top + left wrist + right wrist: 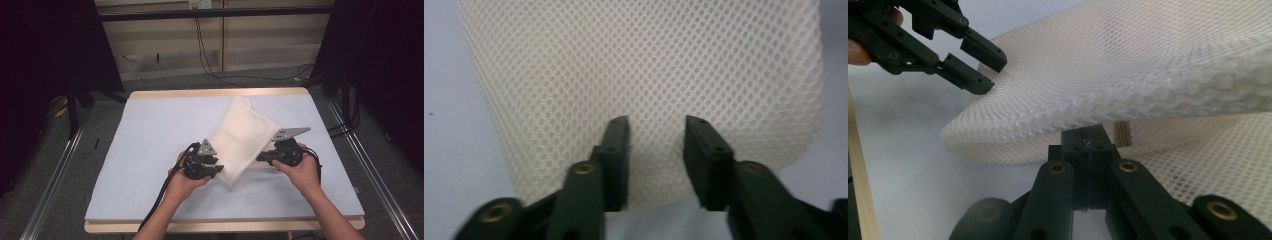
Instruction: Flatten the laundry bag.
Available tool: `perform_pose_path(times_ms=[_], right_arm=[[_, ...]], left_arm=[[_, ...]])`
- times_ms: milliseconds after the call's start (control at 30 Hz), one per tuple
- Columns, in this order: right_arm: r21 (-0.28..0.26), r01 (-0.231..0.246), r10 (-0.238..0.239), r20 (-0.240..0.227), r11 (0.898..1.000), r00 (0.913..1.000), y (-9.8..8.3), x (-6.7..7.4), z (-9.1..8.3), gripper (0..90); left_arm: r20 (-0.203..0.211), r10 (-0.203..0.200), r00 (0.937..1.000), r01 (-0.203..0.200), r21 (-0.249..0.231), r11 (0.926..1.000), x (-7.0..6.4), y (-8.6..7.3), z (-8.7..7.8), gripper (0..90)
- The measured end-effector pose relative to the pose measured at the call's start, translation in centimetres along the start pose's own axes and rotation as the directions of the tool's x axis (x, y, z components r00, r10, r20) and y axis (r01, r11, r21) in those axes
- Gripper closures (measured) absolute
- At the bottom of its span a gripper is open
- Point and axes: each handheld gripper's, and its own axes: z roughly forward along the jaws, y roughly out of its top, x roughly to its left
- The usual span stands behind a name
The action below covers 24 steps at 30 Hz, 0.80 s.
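Note:
A white mesh cloth (241, 137), folded into a thick pad, lies at a slant on the pale blue mat (150, 145). My left gripper (218, 170) is at its near left edge. In the left gripper view its jaws stand apart over the cloth (639, 60), one fingertip (616, 135) on each side of a strip of mesh, not pinching it. My right gripper (260, 157) is at the cloth's right edge. In the right gripper view its jaws (1088, 137) are pressed together under a lifted fold of the cloth (1148, 60), which hides their tips. The left gripper (980, 67) shows there at top left.
The mat covers a wooden table (220, 93) with bare mat all around the cloth. Cables (210, 55) run over the floor behind the table. Metal rails (55, 170) flank both sides.

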Motion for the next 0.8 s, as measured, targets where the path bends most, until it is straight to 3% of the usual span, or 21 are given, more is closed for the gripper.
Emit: perform_pose_path(times_ms=[67, 100, 167, 267, 367, 433, 533, 600, 667, 700, 800], right_arm=[[0.007, 0.005, -0.005, 0.002, 1.0, 1.0, -0.1, 0.0, 0.1, 90.0], [0.006, 0.002, -0.002, 0.002, 1.0, 1.0, -0.2, -0.1, 0.1, 90.0], [0.011, 0.004, -0.004, 0.006, 1.0, 1.0, -0.4, -0.2, 0.0, 90.0], [0.013, -0.005, 0.005, 0.014, 1.0, 0.9999, -0.8, -0.4, -0.1, 90.0], [0.021, -0.016, 0.015, 0.028, 1.0, 0.9995, -1.3, -0.8, -0.2, 90.0], [0.022, -0.023, 0.022, 0.024, 0.999, 0.9995, -1.6, -0.9, -0.1, 90.0], [0.03, -0.027, 0.026, 0.03, 0.999, 0.9992, -2.0, -0.9, 0.0, 90.0], [0.03, -0.018, 0.017, 0.024, 0.999, 0.9996, -2.1, -0.8, 0.1, 90.0], [0.033, -0.021, 0.02, 0.021, 0.999, 0.9996, -2.1, -0.7, 0.2, 90.0], [0.03, -0.018, 0.017, 0.024, 0.999, 0.9996, -2.2, -0.6, 0.2, 90.0], [0.036, -0.022, 0.021, 0.023, 0.999, 0.9995, -2.3, -0.5, 0.3, 90.0]], left_arm=[[-0.023, 0.037, 0.9991, -0.036, 0.031, 0.9989, 0.2, 0.0, -0.1, 90.0], [-0.021, 0.008, 0.9998, -0.007, 0.029, 0.9996, 0.3, 0.0, 0.0, 90.0], [-0.027, 0.004, 0.9996, -0.003, 0.038, 0.9993, 0.7, 0.0, -0.3, 90.0], [-0.021, -0.056, 0.9982, 0.056, -0.001, 0.9984, 1.5, -0.2, -1.1, 90.0], [0.024, -0.064, 0.9976, 0.064, 0.013, 0.9979, 1.6, -0.4, -1.4, 90.0], [0.052, -0.056, 0.9971, 0.057, -0.014, 0.9983, 1.1, -0.5, -1.6, 88.3], [0.095, -0.056, 0.9939, 0.058, -0.029, 0.9979, 0.1, -0.5, -1.6, 59.7], [0.107, -0.035, 0.9936, 0.038, -0.027, 0.9989, -0.7, -0.2, -1.5, 53.4], [0.109, -0.033, 0.9935, 0.038, -0.042, 0.9984, -1.4, 0.0, -0.8, 35.8], [0.105, -0.026, 0.9941, 0.029, -0.027, 0.9992, -1.6, 0.1, -0.5, 28.3], [0.1, -0.025, 0.9947, 0.024, 0.011, 0.9997, -2.0, 0.1, 1.0, 17.8]])
